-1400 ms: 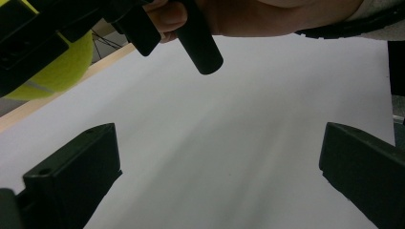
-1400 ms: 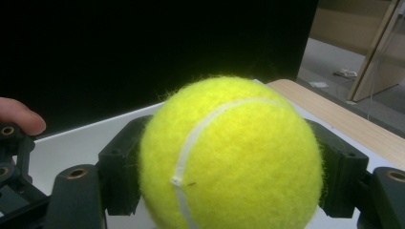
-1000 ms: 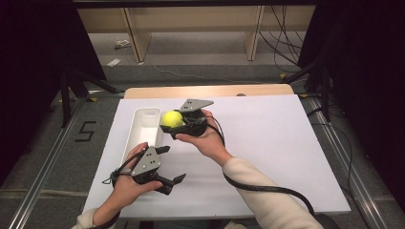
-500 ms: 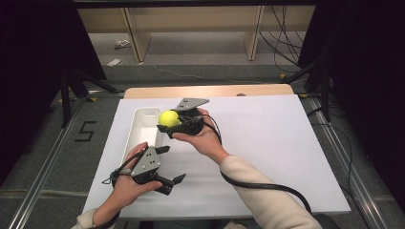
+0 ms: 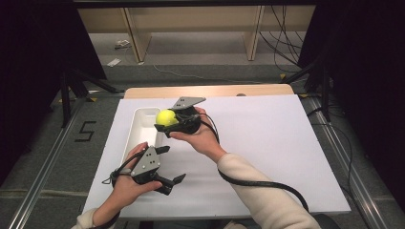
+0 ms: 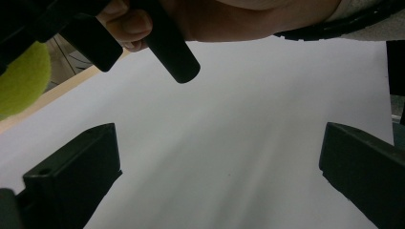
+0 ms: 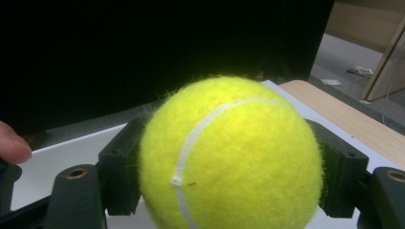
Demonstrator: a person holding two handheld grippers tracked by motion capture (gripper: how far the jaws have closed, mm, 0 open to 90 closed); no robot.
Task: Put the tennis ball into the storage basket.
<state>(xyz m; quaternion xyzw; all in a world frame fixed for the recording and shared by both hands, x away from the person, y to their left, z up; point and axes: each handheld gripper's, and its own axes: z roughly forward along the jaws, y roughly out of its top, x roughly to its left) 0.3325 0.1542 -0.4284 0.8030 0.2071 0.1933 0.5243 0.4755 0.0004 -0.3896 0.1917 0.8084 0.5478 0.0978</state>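
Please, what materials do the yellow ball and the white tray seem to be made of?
The yellow ball, held in the right gripper, looks like fuzzy felt with a smooth white seam, probably rubber: fine hairs stand up along its edge. The white tray looks like matte moulded plastic, judging by its rounded corners and even walls, though its material is less certain.

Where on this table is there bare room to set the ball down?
The white sheet is bare right of the right gripper, out to its far and right edges. It is crowded at left: the white bin, the ball held above its rim, and the left gripper.
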